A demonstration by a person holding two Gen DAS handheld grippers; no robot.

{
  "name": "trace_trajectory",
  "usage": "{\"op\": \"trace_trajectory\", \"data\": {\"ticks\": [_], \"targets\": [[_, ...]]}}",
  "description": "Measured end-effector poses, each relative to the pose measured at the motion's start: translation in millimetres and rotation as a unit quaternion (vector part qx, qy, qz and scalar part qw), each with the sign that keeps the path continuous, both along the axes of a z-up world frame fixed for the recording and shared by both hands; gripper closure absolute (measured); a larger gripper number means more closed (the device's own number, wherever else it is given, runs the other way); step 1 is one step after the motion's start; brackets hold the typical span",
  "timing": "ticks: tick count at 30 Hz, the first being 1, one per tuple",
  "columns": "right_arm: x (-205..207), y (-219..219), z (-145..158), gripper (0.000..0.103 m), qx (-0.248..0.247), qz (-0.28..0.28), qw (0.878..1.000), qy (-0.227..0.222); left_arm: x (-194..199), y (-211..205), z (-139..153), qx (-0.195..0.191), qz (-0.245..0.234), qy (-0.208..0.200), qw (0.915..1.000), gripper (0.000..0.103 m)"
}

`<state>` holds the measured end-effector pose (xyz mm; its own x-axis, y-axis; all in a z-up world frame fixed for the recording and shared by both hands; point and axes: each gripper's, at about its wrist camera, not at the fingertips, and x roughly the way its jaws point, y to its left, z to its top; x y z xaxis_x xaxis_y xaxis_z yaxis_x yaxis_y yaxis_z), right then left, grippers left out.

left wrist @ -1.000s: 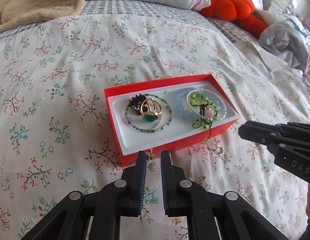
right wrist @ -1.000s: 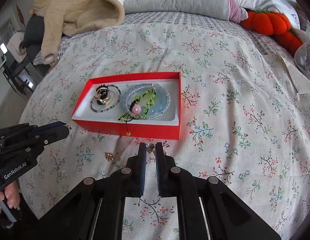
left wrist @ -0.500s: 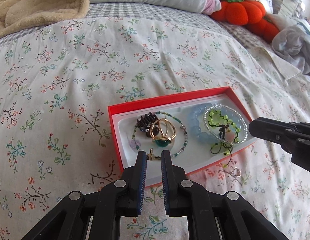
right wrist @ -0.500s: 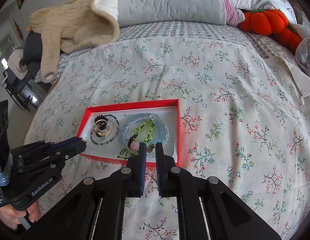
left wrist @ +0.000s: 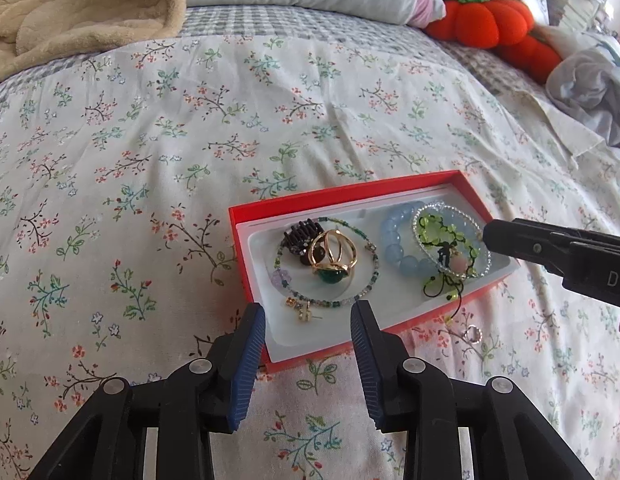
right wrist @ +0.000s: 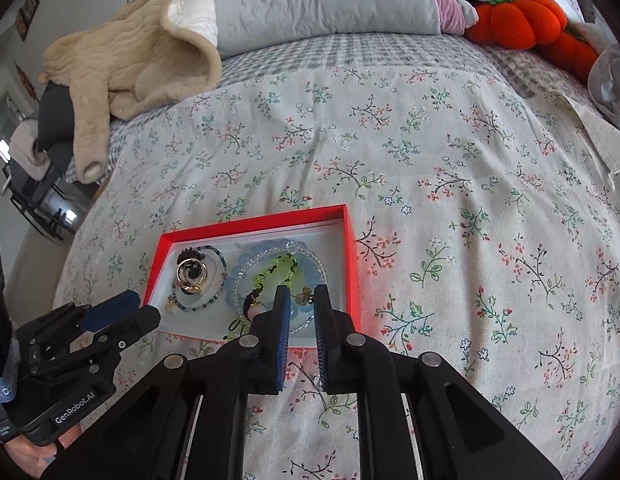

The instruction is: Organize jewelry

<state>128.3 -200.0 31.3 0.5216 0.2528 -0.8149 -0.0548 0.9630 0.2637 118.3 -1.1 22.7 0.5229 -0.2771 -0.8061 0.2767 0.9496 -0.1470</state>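
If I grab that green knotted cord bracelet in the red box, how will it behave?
The green cord bracelet probably goes floppy: its loop lies uneven. Its tail drapes over the red box rim, so it may drag. It overlaps the clear bead bracelet, which might lift too.

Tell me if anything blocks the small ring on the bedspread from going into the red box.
Only the red box itself: its near wall stands in front of the small ring. A green cord tail hangs over that wall beside the ring; bracelets fill that end inside.
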Motion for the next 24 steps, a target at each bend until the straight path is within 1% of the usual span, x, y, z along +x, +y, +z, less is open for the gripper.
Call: {"op": "trace_trajectory", "data": {"ticks": [1, 2, 3, 5, 9, 13, 15, 16, 18, 20, 24], "targets": [[-1, -1, 0, 0.068, 0.002, -0.001, 1.0, 0.0, -1, 0, 0, 0.002, -0.001, 0.0, 1.0, 0.063], [-1, -2, 1, 0.061, 0.005, -0.003, 1.0, -0.001, -3, 0, 1, 0.004, -0.001, -0.001, 1.0, 0.062], [-2, -3, 2, 0.059, 0.006, -0.004, 1.0, -0.004, -4, 0, 1, 0.006, -0.002, -0.001, 1.0, 0.061], [-4, -3, 5, 0.059, 0.004, -0.003, 1.0, -0.008, -8, -1, 1, 0.01, -0.003, 0.0, 0.9999, 0.059], [-9, -4, 8, 0.058, 0.002, 0.003, 1.0, -0.01, -14, -2, -2, 0.017, -0.006, 0.005, 0.9998, 0.05], [-18, -7, 8, 0.051, -0.01, 0.003, 1.0, -0.009, -20, -2, -5, 0.025, -0.009, 0.01, 0.9996, 0.045], [-23, -9, 8, 0.049, -0.018, 0.003, 1.0, -0.006, -23, -2, -6, 0.028, -0.008, 0.012, 0.9995, 0.037], [-25, -10, 7, 0.048, -0.022, 0.003, 1.0, -0.006, -24, -1, -7, 0.028, -0.007, 0.013, 0.9995, 0.036], [-29, -12, 7, 0.047, -0.027, 0.004, 1.0, -0.006, -27, -1, -9, 0.029, -0.006, 0.015, 0.9994, 0.029], [-34, -14, 6, 0.044, -0.031, 0.004, 0.999, -0.004, -30, -1, -12, 0.033, -0.005, 0.018, 0.9993, 0.024], [-41, -16, 2, 0.041, -0.042, 0.003, 0.999, 0.002, -36, -4, -18, 0.048, -0.004, 0.022, 0.9986, 0.019]]}}
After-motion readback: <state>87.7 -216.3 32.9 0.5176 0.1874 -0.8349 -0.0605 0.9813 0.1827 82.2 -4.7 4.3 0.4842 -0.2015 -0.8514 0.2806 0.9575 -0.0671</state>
